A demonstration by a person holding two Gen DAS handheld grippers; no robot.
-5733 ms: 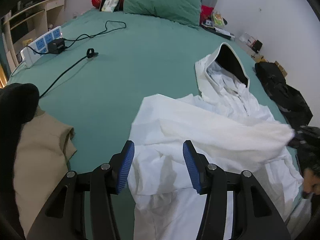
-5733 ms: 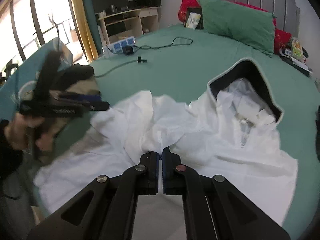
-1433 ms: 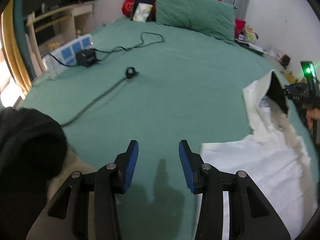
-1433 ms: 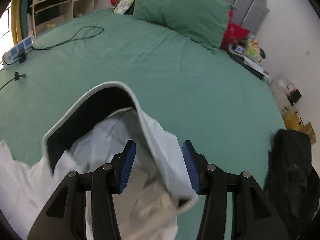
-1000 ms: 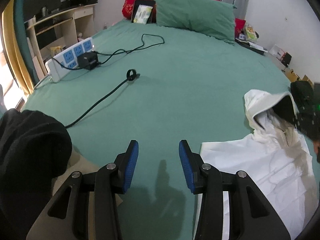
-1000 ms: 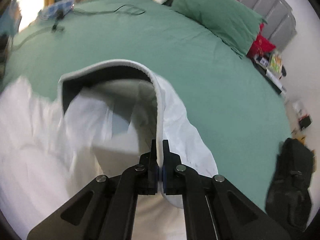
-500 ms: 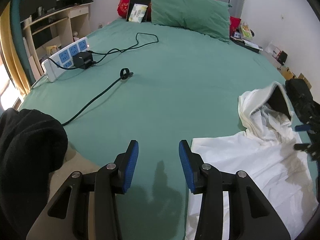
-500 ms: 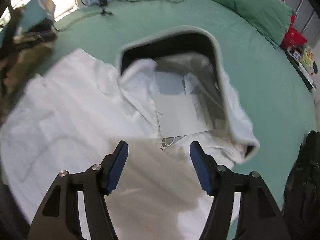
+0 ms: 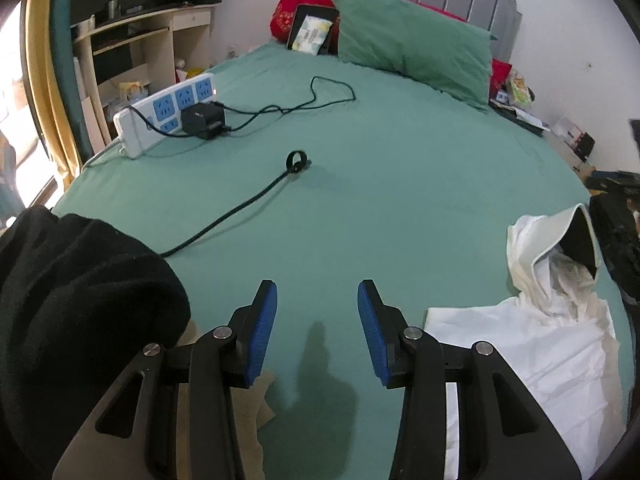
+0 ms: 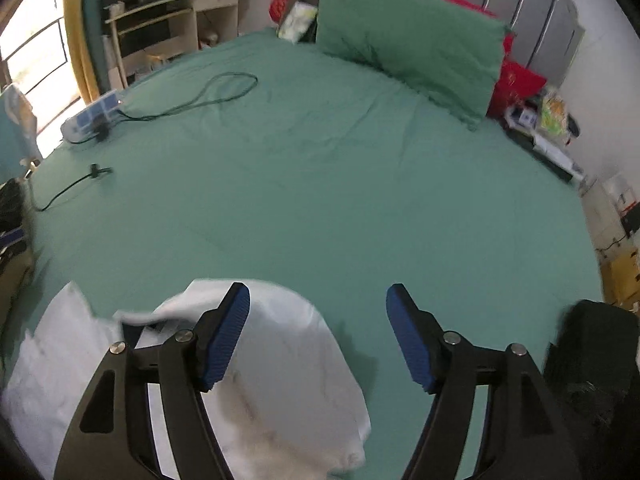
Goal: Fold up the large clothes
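Hoodie (image 10: 280, 380) beneath open right tongs (image 10: 318, 336), unheld

Green pillow (image 9: 412, 36), power strip (image 9: 164, 114) and black cable (image 9: 240, 208) on green bedsheet (image 9: 400, 184).

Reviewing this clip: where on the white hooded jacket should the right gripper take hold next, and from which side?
Probably the hood's piped rim: a firm raised edge standing off the green sheet. Bring the open right gripper down from above onto the white hooded jacket.
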